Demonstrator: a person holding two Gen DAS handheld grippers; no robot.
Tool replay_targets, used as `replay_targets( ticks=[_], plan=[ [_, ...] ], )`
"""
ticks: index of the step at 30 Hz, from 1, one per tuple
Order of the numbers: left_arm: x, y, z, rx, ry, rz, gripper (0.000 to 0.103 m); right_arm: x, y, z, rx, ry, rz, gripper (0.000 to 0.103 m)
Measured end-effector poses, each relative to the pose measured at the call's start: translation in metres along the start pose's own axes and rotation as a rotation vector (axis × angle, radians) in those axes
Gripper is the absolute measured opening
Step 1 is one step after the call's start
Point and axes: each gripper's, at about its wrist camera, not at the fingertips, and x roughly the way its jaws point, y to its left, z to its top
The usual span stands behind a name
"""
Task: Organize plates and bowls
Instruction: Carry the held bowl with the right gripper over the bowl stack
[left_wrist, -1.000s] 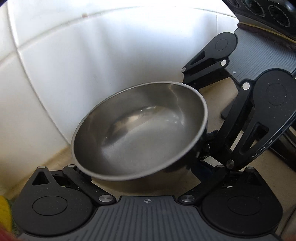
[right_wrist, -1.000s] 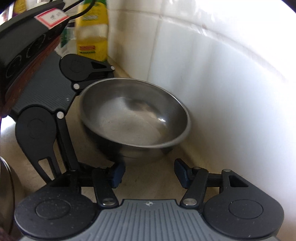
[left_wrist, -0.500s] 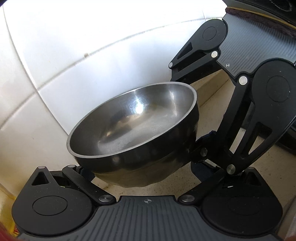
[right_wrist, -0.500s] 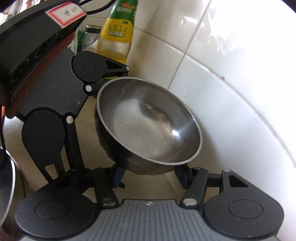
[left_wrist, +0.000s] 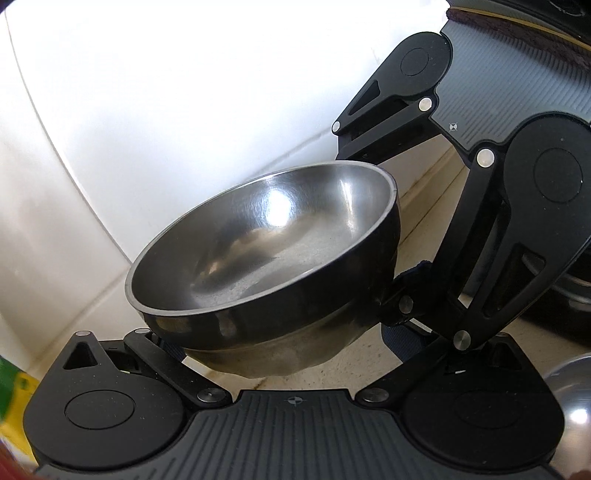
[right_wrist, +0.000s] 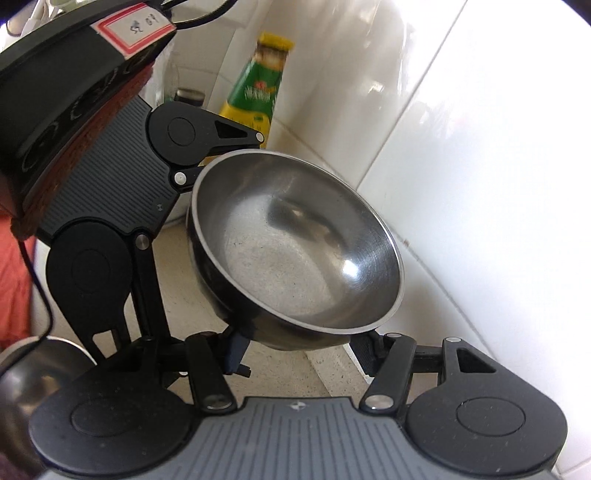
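Steel bowl (right_wrist: 295, 251) is off the counter (right_wrist: 317, 373), tilted, rim tipped toward the white tiled wall (right_wrist: 480, 184). Empty inside, only glare spots.

Right gripper (right_wrist: 295, 349) is clamped on the bowl's lower body: blue pads press its underside from both sides, jaws part-way closed because the base is wide. Left gripper (left_wrist: 280, 350) comes in from the other side; its fingers disappear under the bowl's base. It looks clenched on the bowl too, but the pads are mostly hidden, so that's a judgement. The two-handed hold makes sense: the curved, slick steel gives one pair of pads little to bite on, and opposing grips stop it rolling.

Outward from the bowl:
- wall just behind the rim, counter seam below
- green and yellow bottle (right_wrist: 258, 92) beyond the bowl, against the wall
- edge of another shiny steel vessel (left_wrist: 569, 406) beside it on the counter, probably the stacking target
- a red sleeve (right_wrist: 14, 280) behind the left gripper

Risk: the tilt plus low grip could let the bowl pivot out.
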Motion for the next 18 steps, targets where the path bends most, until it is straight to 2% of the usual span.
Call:
replay_targets(
  ticks=[6,13,18],
  plan=[
    [-0.049,-0.012,-0.004,0.042,-0.036,0.005,0.103,-0.047,0.015,0.006,0.028,0.011,-0.021,0.057],
    [-0.099,-0.028,0.003,0.051,-0.068,-0.030,0.103,-0.096,0.030,0.012,0.075,0.023,-0.027,0.057],
    [-0.124,-0.042,-0.004,0.064,-0.072,-0.052,0.103,-0.121,0.042,0.012,0.110,0.039,-0.021,0.057]
  ],
)
